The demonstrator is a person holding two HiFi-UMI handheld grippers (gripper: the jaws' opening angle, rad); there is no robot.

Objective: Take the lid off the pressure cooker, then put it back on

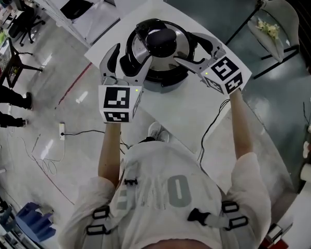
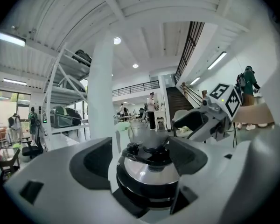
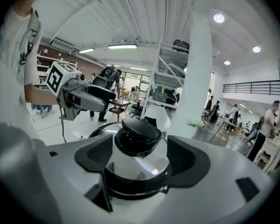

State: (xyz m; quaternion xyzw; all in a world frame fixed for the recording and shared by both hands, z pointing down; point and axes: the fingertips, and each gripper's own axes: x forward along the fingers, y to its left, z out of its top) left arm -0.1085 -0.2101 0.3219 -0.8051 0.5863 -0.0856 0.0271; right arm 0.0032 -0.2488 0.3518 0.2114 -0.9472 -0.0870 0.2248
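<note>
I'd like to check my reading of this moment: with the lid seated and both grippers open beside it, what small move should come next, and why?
The lid sits on the pressure cooker; the left gripper and right gripper flank it, jaws apart, gripping nothing. So I would probably ease both inward onto its rim.

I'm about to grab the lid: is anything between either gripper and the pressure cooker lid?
Nothing visible. The left gripper and the right gripper stand open on opposite sides of the lid, each looking straight at it, with no other thing between.
</note>
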